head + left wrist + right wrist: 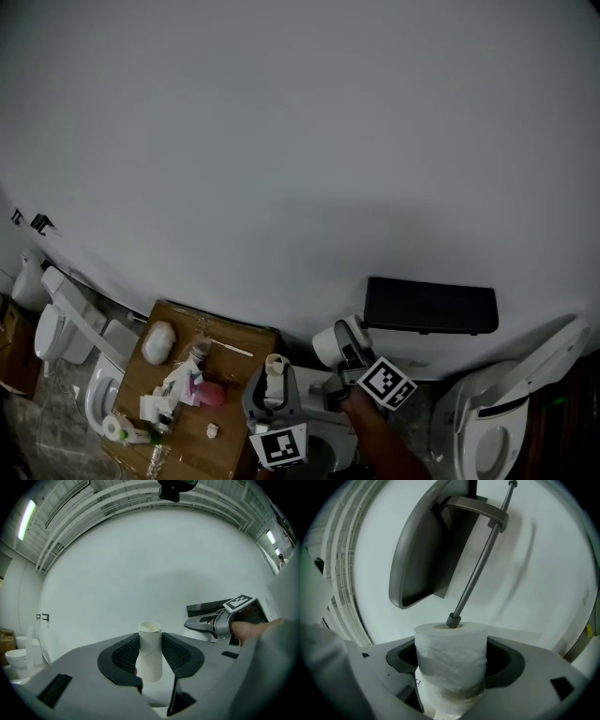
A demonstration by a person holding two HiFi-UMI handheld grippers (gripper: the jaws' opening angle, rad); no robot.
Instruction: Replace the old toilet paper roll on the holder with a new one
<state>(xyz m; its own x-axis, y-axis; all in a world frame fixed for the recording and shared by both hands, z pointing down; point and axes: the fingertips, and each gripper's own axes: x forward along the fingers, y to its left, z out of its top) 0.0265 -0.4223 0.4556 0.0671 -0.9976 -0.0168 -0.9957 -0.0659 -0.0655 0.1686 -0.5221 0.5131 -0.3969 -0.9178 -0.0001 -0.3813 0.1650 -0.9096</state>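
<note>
Our left gripper (150, 660) pinches the bare tube (150, 637) upright between its jaws, with the pads pressed on both of its sides. Our right gripper (451, 667) clamps the new roll (450, 648) between its jaws. The tip of the holder's rod (480, 566) sits at the mouth of the roll's core, though we cannot tell whether it has gone in. The rod runs up toward 1 o'clock to the grey cover (424, 550). In the head view both grippers sit near 6 o'clock, the right one at the left one's 2 o'clock, before a white wall (300, 141). A cluttered bench (239, 361) lies at the left gripper's 9 o'clock, and a toilet (497, 422) stands at 4 o'clock in that view
</note>
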